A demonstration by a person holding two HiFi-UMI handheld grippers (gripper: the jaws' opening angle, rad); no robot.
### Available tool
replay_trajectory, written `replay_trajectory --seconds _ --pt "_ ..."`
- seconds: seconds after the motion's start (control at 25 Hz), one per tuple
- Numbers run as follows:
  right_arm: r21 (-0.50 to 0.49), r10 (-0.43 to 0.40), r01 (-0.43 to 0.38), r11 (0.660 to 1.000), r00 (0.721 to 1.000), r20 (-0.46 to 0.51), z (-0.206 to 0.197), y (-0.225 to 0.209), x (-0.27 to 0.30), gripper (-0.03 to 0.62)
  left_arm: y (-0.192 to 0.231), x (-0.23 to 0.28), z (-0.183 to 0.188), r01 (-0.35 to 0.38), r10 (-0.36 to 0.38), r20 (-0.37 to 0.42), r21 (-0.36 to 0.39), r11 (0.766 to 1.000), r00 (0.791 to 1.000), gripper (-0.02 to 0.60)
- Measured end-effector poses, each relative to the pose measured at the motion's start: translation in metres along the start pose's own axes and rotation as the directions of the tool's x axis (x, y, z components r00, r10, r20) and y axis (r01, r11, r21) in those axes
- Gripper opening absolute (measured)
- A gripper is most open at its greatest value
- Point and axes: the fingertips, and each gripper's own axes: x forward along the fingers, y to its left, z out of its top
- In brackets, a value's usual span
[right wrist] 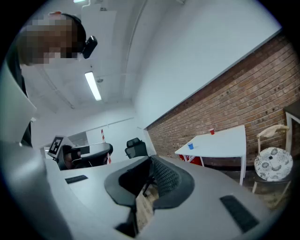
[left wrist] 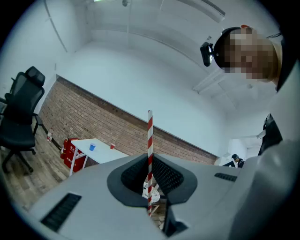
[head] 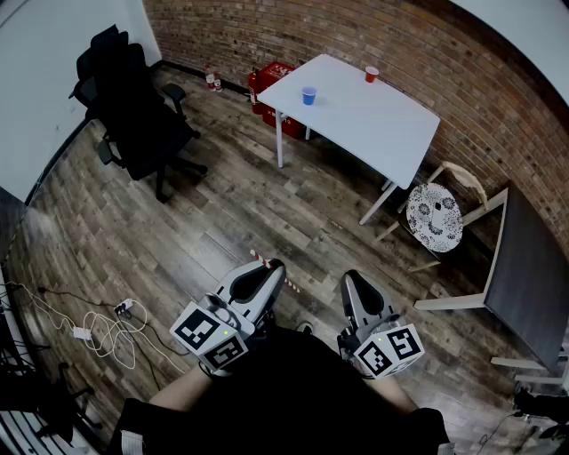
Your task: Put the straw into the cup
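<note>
Red-white straw clamped by left gripper, right gripper closed, blue cup on table

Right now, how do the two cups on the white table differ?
The blue cup differs from the red cup in colour. In the head view, the blue cup stands near the table's left corner; the red cup stands at the far edge by the brick wall. Both stand upright, apart, and look alike in size.
</note>
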Motion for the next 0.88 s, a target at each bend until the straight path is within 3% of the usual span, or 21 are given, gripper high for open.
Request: replay_trajectory --seconds 0.2,0.88 --pt "-0.003 -0.008 0.008 1.000 1.000 0.003 -0.004 0.004 0.003 0.051 0.007 -0.010 -0.007 -0.024 0.022 -0.043 -0.038 0.999 0.999 0.038" --pt "0.044 -0.062 0.062 0.997 0.998 -0.018 -0.017 0.006 0.012 0.051 0.029 -0.015 -0.002 -0.006 0.005 -0.010 -0.054 0.999 1.000 0.038"
